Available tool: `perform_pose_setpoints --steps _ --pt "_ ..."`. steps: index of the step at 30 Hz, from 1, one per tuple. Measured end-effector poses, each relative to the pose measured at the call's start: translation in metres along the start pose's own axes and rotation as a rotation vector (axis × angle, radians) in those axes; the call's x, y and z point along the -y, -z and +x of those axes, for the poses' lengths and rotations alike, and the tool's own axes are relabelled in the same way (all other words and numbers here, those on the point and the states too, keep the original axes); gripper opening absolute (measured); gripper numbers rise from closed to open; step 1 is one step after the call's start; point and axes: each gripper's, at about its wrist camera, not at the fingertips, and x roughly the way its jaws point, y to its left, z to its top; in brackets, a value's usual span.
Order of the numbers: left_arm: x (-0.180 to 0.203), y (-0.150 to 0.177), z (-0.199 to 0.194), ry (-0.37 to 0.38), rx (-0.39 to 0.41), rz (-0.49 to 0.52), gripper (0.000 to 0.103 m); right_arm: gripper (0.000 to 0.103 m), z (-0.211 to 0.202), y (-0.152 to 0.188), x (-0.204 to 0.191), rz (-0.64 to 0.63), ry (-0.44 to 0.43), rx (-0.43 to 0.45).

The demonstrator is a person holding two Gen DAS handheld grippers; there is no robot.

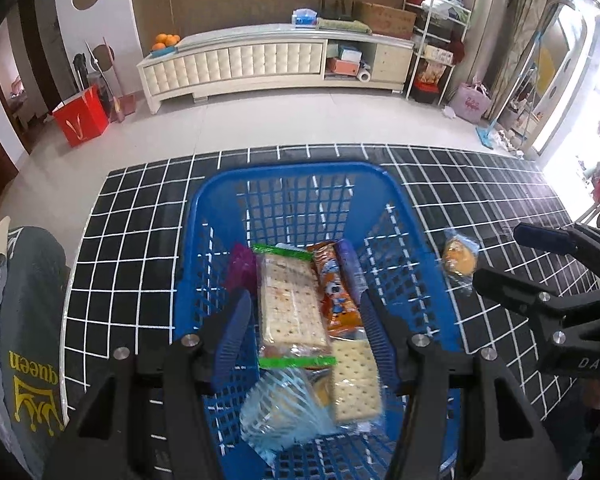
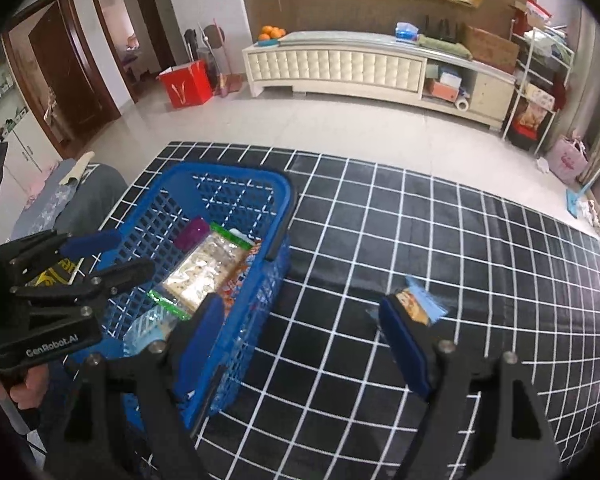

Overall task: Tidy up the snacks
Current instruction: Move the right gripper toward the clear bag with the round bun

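Covering pale floor tiles, a black grid mat (image 2: 420, 240) bears the blue basket (image 1: 292, 172); both claws gape empty.

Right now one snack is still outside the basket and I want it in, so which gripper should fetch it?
Right. The right gripper is open beside the pastry on the mat; the left gripper hovers open over the basket.
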Motion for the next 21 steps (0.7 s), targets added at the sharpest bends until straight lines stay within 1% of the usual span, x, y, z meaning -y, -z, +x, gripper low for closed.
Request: perform_pose_setpoints --steps 4,8,13,17,21 --pt "0.012 0.001 -0.018 0.009 0.023 0.011 0.055 0.083 -0.019 0.006 0.009 0.011 0.008 0.028" --pt "0.033 0.004 -0.038 -0.009 0.064 0.035 0.055 0.083 -0.034 0.011 0.022 0.02 0.023 0.049" --pt "0.057 0.005 -0.054 -0.002 0.107 0.052 0.055 0.083 -0.048 0.02 0.043 0.038 0.037 0.065" --pt "0.079 0.005 -0.057 0.015 0.121 0.082 0.055 0.083 -0.055 0.029 0.061 0.062 0.047 0.069" --pt "0.104 0.006 -0.052 0.012 0.117 0.127 0.055 0.083 -0.056 0.038 0.081 0.081 0.065 0.06"
